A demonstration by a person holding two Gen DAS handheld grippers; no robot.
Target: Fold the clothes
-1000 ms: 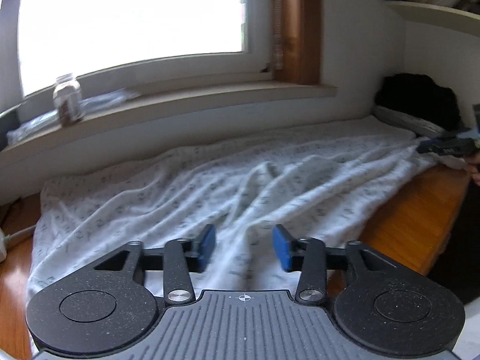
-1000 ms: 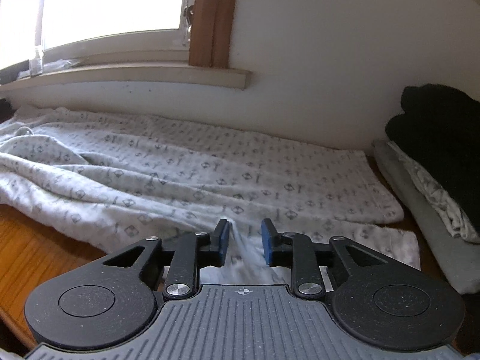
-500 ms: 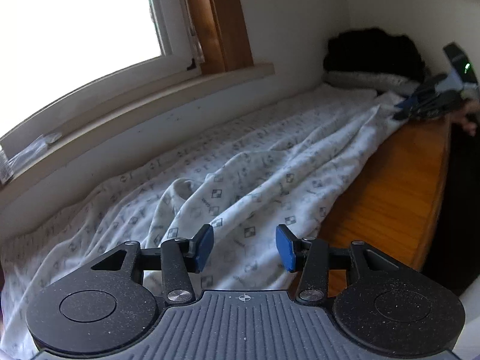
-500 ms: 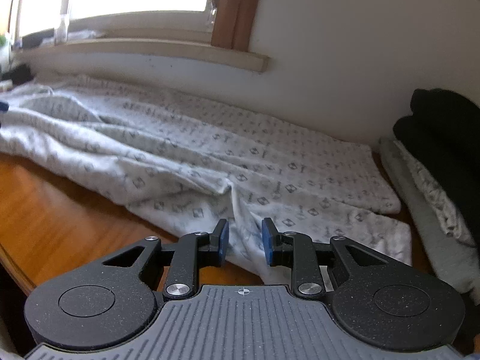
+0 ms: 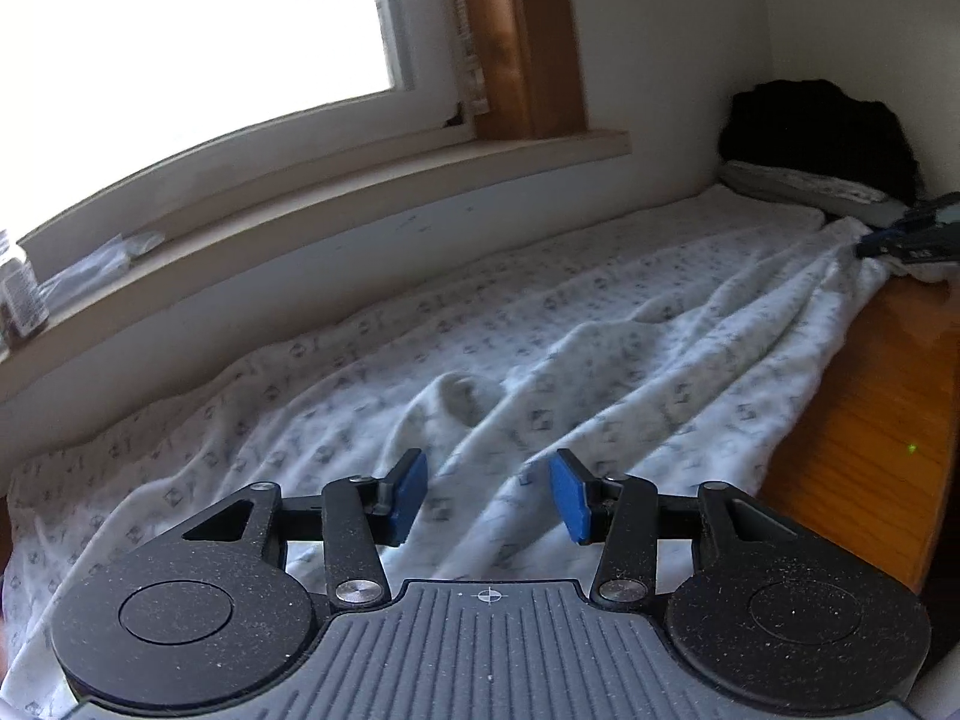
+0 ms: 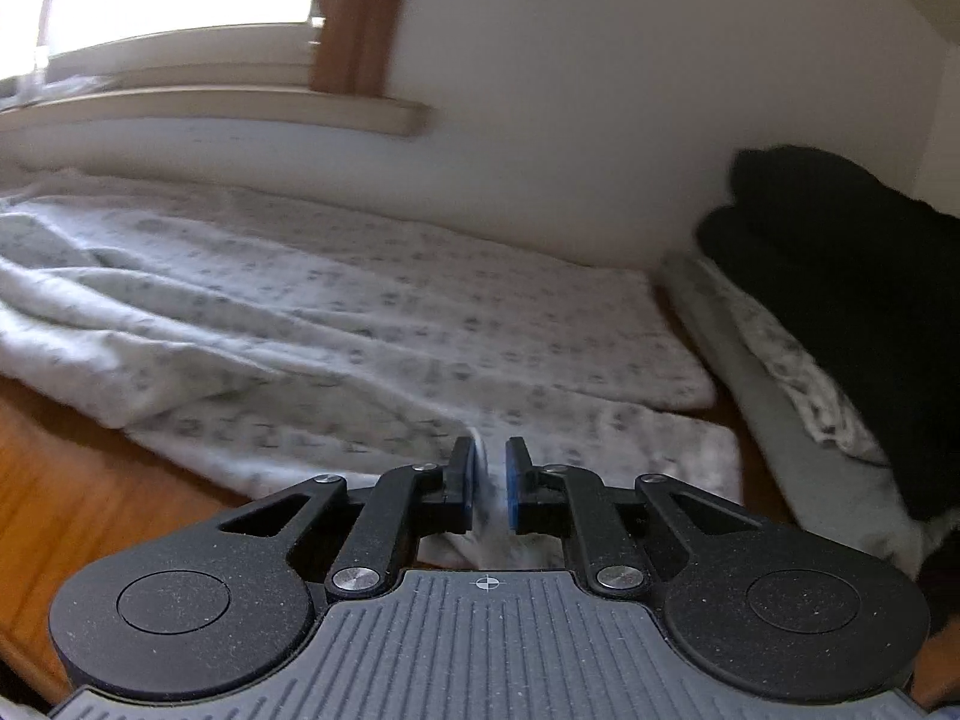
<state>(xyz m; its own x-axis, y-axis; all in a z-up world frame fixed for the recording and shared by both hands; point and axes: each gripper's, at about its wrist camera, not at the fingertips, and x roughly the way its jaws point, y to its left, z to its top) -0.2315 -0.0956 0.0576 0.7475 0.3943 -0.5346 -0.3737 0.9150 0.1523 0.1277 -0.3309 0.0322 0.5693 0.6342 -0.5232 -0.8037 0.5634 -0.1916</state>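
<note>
Clothes first: one big white patterned garment (image 5: 540, 348) lies rumpled across the wooden table (image 5: 870, 420), running from the window wall out to the table's near edge. Left gripper (image 5: 489, 495) hovers low over it, blue pads (image 5: 410, 495) well apart, nothing between them, just creased cloth underneath. Over at 2 o'clock in the left view, there's the right gripper (image 5: 900, 240) at the garment's far corner. Switch to the right camera and you get the close look: right gripper (image 6: 491, 483) with its jaws closing, and a raised ridge of the white cloth (image 6: 360, 330) standing up between the pads (the frame is blurred, but the fold touches the left pad and a sliver of gap shows on the other side). At 3 o'clock sits a folded stack (image 6: 780, 372), grey and patterned pieces with a black garment (image 6: 840, 276) on top, beside the wall. Window sill (image 5: 360, 198) at 11 o'clock, a small jar (image 5: 18, 294) on its left end.
</note>
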